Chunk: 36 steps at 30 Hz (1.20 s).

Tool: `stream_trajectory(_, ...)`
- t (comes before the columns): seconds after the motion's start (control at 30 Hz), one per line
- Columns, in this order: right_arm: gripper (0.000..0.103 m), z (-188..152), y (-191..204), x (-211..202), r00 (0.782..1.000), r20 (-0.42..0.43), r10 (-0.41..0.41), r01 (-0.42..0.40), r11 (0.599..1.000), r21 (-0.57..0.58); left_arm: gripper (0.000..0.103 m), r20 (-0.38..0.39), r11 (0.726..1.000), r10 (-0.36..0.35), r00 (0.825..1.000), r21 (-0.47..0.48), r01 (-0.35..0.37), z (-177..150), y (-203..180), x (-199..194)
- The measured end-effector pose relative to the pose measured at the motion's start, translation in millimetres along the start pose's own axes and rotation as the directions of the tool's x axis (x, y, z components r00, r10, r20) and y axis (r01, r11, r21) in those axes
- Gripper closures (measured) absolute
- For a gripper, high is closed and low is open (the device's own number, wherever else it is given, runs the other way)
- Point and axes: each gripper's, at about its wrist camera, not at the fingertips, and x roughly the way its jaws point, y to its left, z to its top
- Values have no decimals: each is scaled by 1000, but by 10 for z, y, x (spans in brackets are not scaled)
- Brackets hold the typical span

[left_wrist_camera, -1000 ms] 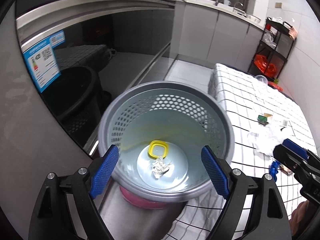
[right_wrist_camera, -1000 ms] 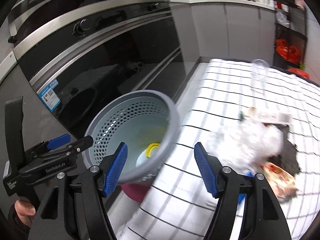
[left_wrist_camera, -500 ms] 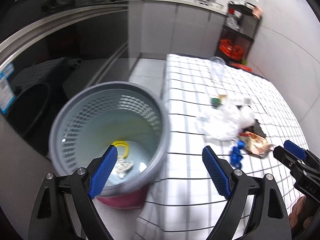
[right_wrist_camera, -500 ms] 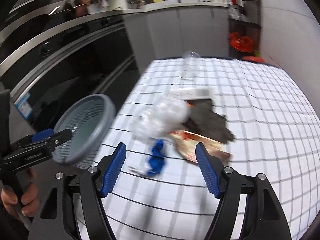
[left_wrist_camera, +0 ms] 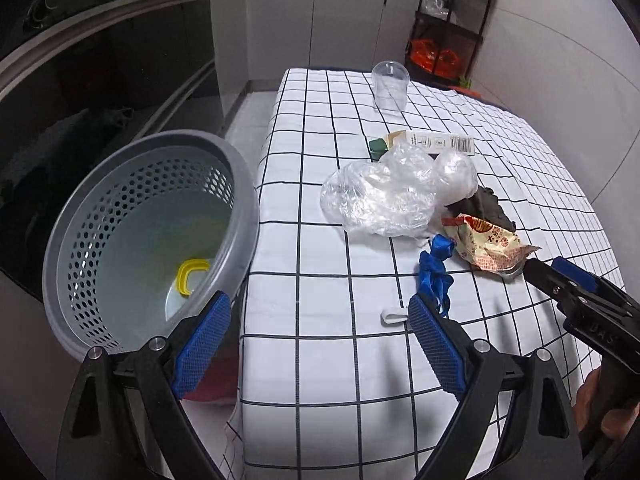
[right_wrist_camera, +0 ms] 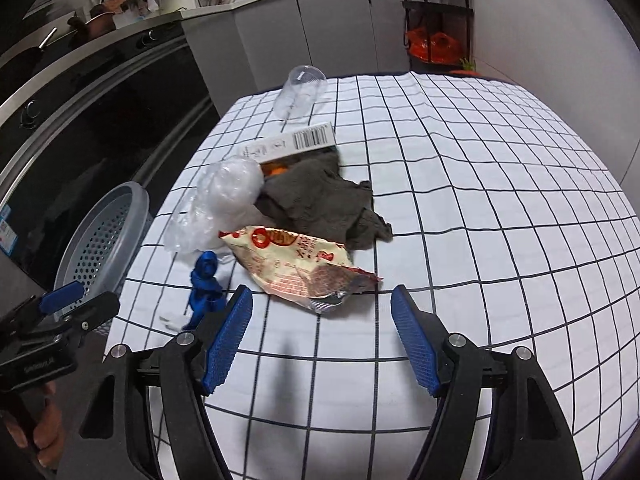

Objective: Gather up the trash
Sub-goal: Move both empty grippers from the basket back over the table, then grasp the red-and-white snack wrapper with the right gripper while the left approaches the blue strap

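A grey perforated trash basket stands off the table's left edge with a yellow ring inside; it also shows in the right wrist view. On the checked tablecloth lie a crumpled clear plastic bag, a red and cream snack wrapper, a blue crumpled piece, a grey cloth, a white barcoded box and a clear plastic cup. My left gripper is open and empty above the table's near left edge. My right gripper is open and empty just short of the wrapper.
A small white scrap lies by my left gripper's right finger. A dark oven front runs along the left. A black shelf rack with orange bags stands beyond the table. The tablecloth stretches out to the right.
Both grippers swung right, from over the basket to over the table. The basket slid to the left of both views and the trash pile came to the centre.
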Motion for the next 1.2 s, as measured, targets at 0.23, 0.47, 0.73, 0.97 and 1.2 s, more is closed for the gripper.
stream_trajectory(0.23, 34, 61, -109, 190, 1000, -20, 8, -7, 1000, 28, 14, -1, 999, 24, 1000, 26, -24, -33, -107, 59)
stream_trajectory(0.47, 34, 112, -147, 348, 999, -35, 24, -23, 999, 39, 13, -19, 999, 20, 1000, 36, -20, -43, -176, 123)
stream_trajectory(0.73, 35, 130, -125, 424, 998, -43, 47, -45, 998, 36, 13, -26, 999, 15, 1000, 42, -14, -37, -216, 160)
stream_trajectory(0.97, 56, 122, -108, 413, 997, -37, 66, -65, 998, 18, 13, -30, 999, 12, 999, 44, -10, -32, -241, 177)
stream_trajectory(1.2, 72, 52, -164, 260, 996, -24, 87, -86, 996, 35, 13, -36, 999, -4, 999, 47, 6, -23, -297, 198)
